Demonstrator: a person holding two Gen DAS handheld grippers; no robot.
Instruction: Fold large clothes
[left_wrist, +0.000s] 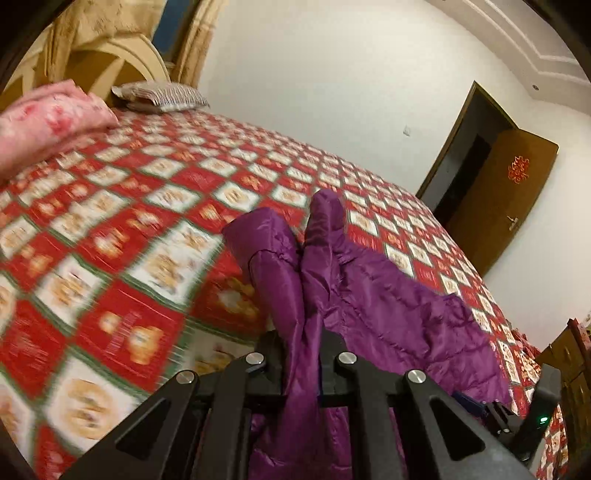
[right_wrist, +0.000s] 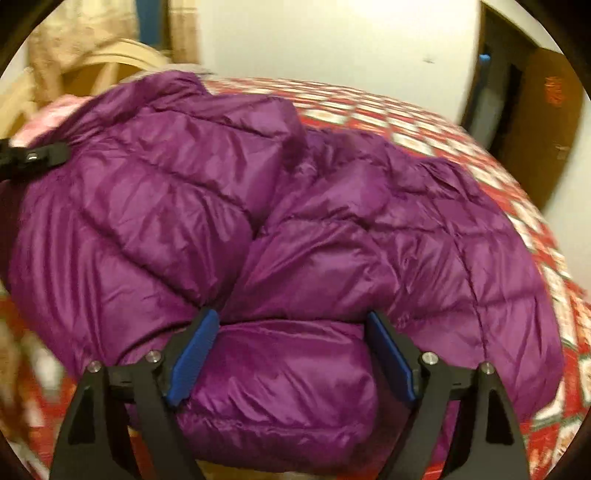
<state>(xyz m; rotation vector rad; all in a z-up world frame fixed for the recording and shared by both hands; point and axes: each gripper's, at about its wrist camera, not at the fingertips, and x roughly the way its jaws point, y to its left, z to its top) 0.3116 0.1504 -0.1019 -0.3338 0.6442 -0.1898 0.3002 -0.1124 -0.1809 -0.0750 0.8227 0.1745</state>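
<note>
Purple quilted nylon: the task item is a padded jacket (right_wrist: 295, 206), lying crumpled on a bed whose cover (left_wrist: 129, 206) is printed in red and white squares with green borders.

Left gripper (left_wrist: 301, 343): jaws pressed together, pinching a fold of the jacket (left_wrist: 291, 288). The fabric runs down between the two black fingers and rises beyond them in two puffed lobes. From that grip the garment trails away to the right across the cover toward the bed's right edge. In the right wrist view a black part of this tool is visible at the left margin, against the jacket's upper left portion.

Right gripper (right_wrist: 291, 354): jaws spread wide. The blue pads (right_wrist: 192, 354) stand on either side of a rolled, bulging section of the jacket at the garment's near edge. The pads lie against the sides of that bulge; whether they press on it cannot be told from the blurred picture.

Position of the jacket: it occupies the near part of the bed, bunched rather than flat, with quilting seams running in several directions and one panel folded over another along a diagonal crease near the middle.

Other items noted: a pink floral quilt (left_wrist: 48, 114) at the far left corner of the bed; a striped pillow (left_wrist: 162, 94) at the head end, just beside the quilt; a pale wooden headboard (left_wrist: 122, 55) behind them; a brown door (left_wrist: 509, 192) standing open in the white wall past the bed's right side, bearing a red ornament.

Both views are motion-blurred, the cover more than the jacket.
</note>
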